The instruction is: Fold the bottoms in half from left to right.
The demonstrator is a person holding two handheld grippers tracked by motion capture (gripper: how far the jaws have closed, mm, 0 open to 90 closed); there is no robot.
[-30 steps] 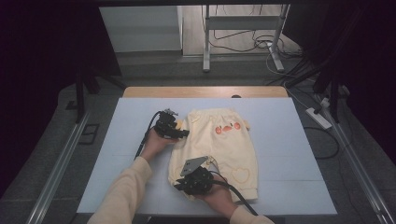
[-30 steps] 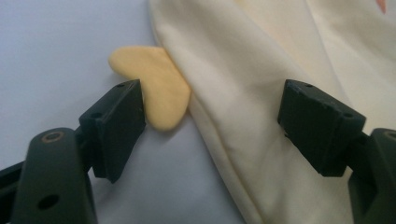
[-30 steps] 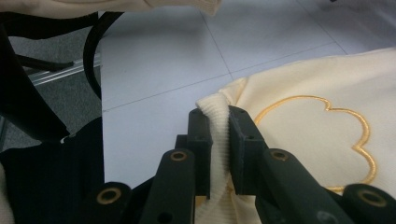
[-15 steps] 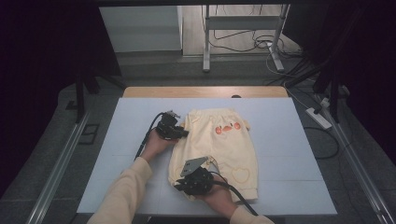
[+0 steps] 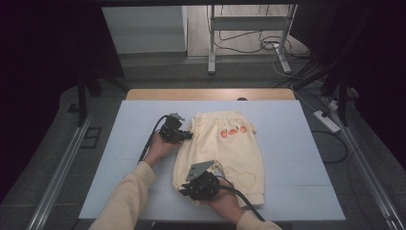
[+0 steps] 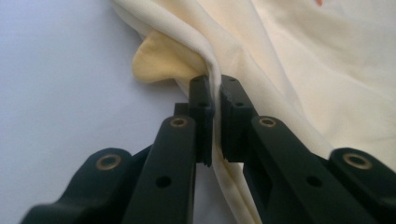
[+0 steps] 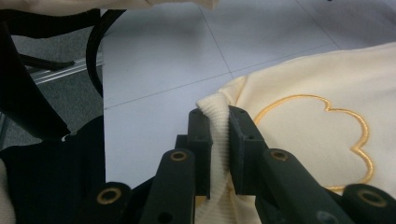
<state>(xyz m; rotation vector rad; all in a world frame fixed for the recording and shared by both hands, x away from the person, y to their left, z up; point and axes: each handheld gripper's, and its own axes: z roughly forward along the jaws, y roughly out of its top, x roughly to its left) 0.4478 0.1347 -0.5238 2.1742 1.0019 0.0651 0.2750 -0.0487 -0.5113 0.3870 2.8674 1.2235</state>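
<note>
My left claw [image 6: 214, 88] has just been closing and now pinches a side fold of the pale yellow cotton shorts [image 5: 225, 153], which lie flat on the white tabletop [image 5: 306, 143]. My right claw [image 7: 218, 116] is clenched on the ribbed hem, beside an embroidered orange cloud outline [image 7: 327, 135].

Cream shorts [image 5: 225, 153] lie flat on the table.
</note>
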